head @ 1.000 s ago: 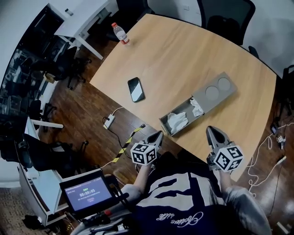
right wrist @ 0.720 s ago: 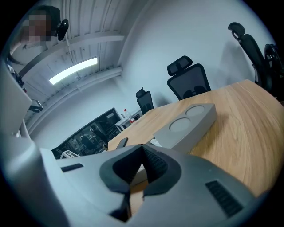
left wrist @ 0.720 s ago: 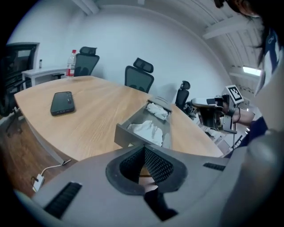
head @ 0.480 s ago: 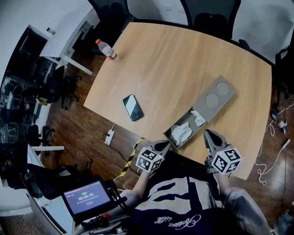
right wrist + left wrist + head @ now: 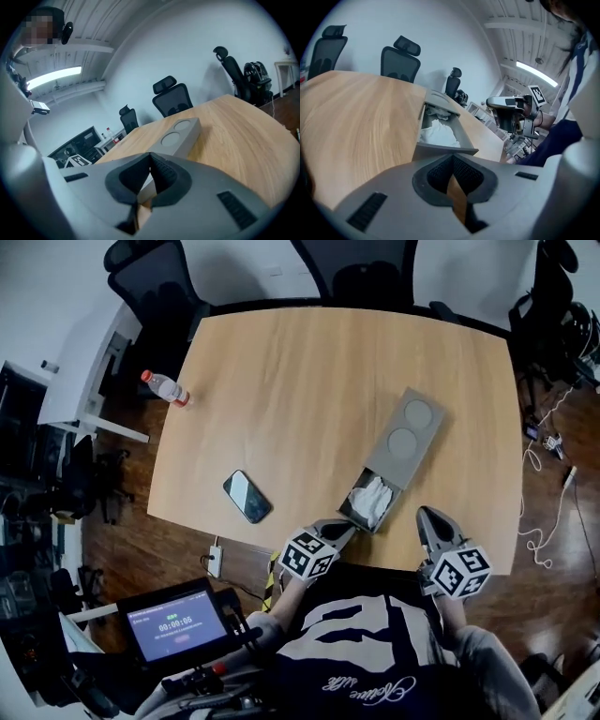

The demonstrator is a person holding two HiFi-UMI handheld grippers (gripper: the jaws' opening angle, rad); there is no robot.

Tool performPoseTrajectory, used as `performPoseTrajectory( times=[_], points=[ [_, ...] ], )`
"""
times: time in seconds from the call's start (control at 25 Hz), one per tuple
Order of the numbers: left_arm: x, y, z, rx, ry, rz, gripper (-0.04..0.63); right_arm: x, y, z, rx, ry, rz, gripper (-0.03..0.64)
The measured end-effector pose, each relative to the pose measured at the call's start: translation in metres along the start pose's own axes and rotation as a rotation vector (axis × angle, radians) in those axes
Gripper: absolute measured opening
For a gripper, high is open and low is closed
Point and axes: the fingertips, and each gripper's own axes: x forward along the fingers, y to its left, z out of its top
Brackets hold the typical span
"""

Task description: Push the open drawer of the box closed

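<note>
Nearest, the left tool (image 5: 340,528) is held with jaws pressed together on nothing, its tip just beside the front panel of the open drawer (image 5: 372,505). The right tool (image 5: 429,519), likewise closed and empty, is held apart, off to the drawer's right. White cloth (image 5: 373,491) is seen inside the drawer, which is pulled out at the near edge of the desk (image 5: 281,399). Beyond, the box (image 5: 406,432) is laid with its long axis running away and rightward. A push along that axis is judged best made by the left tool.
</note>
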Motion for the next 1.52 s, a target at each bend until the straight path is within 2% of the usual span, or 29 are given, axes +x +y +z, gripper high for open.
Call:
performPoseTrajectory(
  times=[0.16,0.32,0.52,0.88,1.04,1.16,1.36,1.52],
  points=[
    [0.021,0.004,0.032,0.049,-0.022,-0.06,-0.002,-0.02,-0.018,0.005,0.03,-0.052,-0.109,-0.002],
    [0.043,0.011,0.067,0.03,-0.098,-0.098,-0.002,-0.033,-0.028,0.004,0.051,-0.076,-0.165,-0.002],
    [0.086,0.015,0.092,0.071,-0.11,-0.079,-0.002,-0.055,-0.058,0.004,0.071,-0.108,-0.22,-0.002],
    [0.088,0.013,0.098,0.066,-0.122,-0.049,-0.002,-0.091,-0.058,-0.002,0.079,-0.119,-0.299,-0.002],
    [0.091,0.012,0.104,0.034,-0.14,-0.029,-0.002,-0.089,-0.063,0.005,0.069,-0.101,-0.29,-0.002],
    [0.089,0.005,0.114,0.013,-0.192,-0.028,-0.002,-0.082,-0.064,0.009,0.055,-0.088,-0.256,-0.002],
    [0.053,-0.01,0.11,-0.017,-0.27,-0.005,-0.002,-0.065,-0.042,0.003,0.01,-0.043,-0.143,-0.002],
    [0.04,0.001,0.111,-0.064,-0.302,0.043,-0.002,-0.034,-0.04,0.007,-0.02,0.014,-0.061,-0.002]
  ],
)
